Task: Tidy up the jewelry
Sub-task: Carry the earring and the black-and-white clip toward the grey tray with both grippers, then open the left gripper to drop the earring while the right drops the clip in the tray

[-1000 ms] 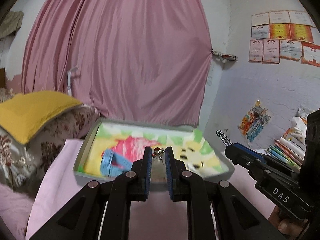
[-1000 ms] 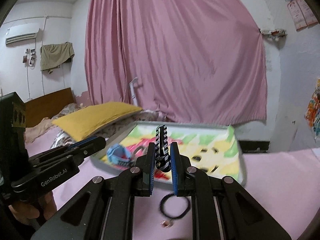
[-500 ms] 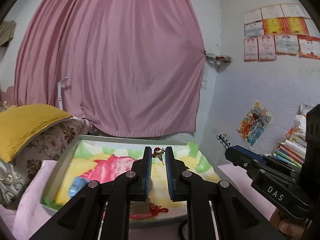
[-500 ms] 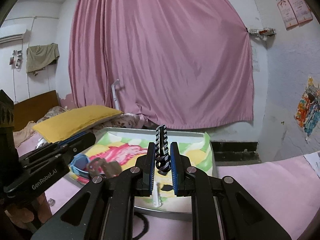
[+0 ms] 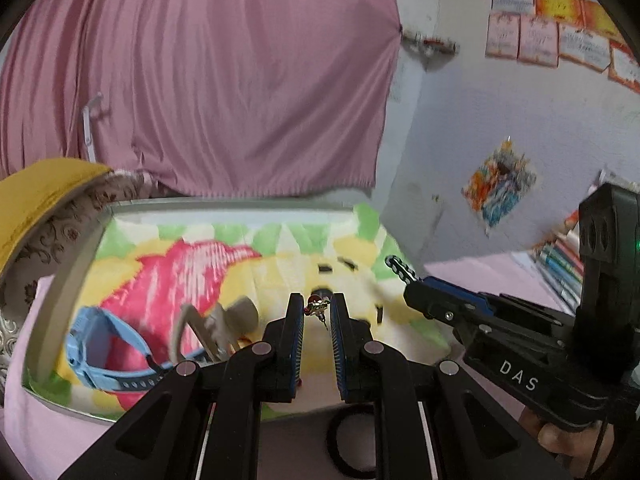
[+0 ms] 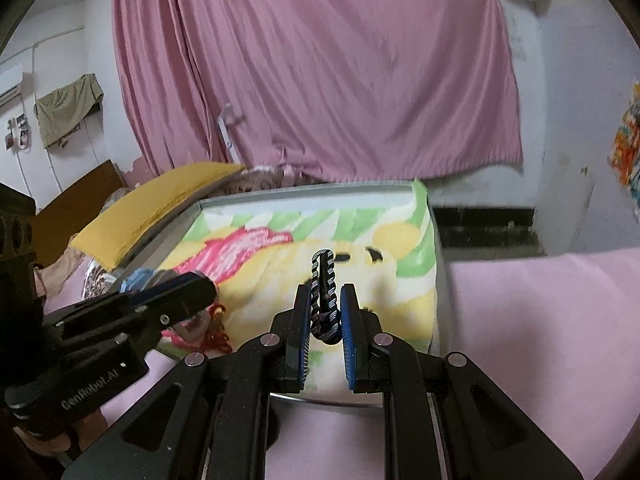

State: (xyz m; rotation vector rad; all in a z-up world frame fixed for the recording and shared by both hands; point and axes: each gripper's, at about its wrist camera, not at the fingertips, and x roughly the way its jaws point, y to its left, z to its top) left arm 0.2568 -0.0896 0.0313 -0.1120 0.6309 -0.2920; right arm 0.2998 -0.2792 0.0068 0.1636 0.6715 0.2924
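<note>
Delivery is the step in hand: left hand-held gripper [image 5: 317,312] pinches a small earring [image 5: 316,306], right hand-held gripper [image 6: 325,310] clamps a braided bracelet [image 6: 323,280], both above the tray [image 6: 438,280]. Next, lower and part the fingers over bare lining.

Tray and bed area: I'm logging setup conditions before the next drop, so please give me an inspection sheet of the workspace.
Surface: pink bedsheet; metal tray with a colourful liner rests on it.
Job's things: small red-and-gold earring pinched in the left gripper; black-and-white braided bracelet clamped in the right gripper; blue watch, beige clip and red cord lie in the tray.
Clutter: black hair tie on the sheet before the tray.
Grippers: both shut on jewelry, held over the tray's near end.
Cables: nothing seen.
Surroundings: pink curtain, yellow pillow, certificates on the wall.
</note>
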